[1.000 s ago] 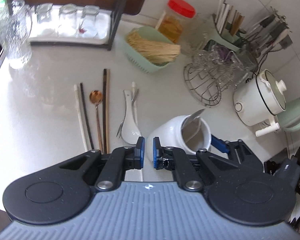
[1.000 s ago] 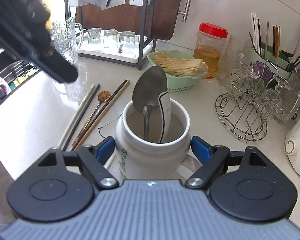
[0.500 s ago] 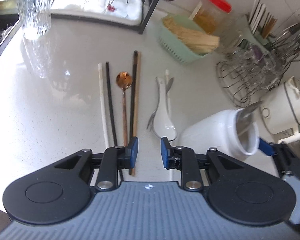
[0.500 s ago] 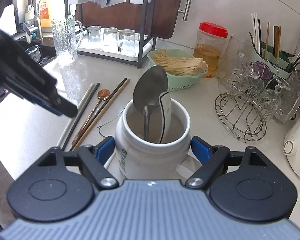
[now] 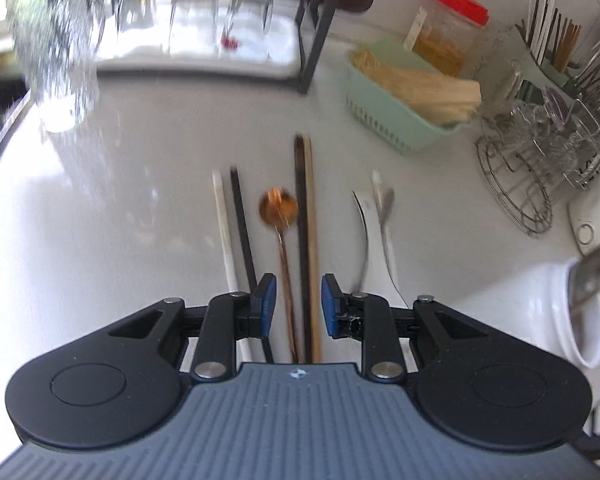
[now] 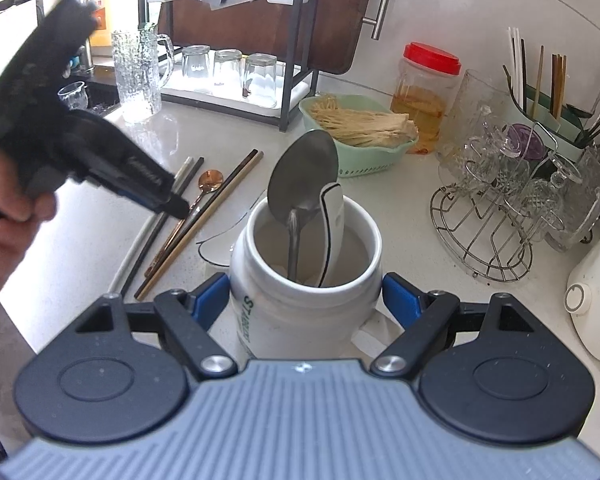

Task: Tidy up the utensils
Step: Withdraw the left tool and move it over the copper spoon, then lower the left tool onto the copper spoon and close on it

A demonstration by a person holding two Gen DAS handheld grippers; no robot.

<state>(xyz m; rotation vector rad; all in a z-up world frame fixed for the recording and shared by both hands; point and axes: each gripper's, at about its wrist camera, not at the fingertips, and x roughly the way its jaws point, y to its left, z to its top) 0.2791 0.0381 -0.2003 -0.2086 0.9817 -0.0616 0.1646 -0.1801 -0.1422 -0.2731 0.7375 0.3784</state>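
Lying between open fingers (image 5: 267, 294): chopsticks (image 5: 306, 240).

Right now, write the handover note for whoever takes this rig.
Right gripper: fingers clamped on the white jar.
Left gripper: open, holding nothing, over the handles of the copper spoon and the dark and tan chopsticks.
Done: metal spoon and a white spoon stand in the jar.
Left on the counter: copper spoon, dark and tan chopsticks, white and black chopsticks, white soup spoon, and what looks like a fork beside it.
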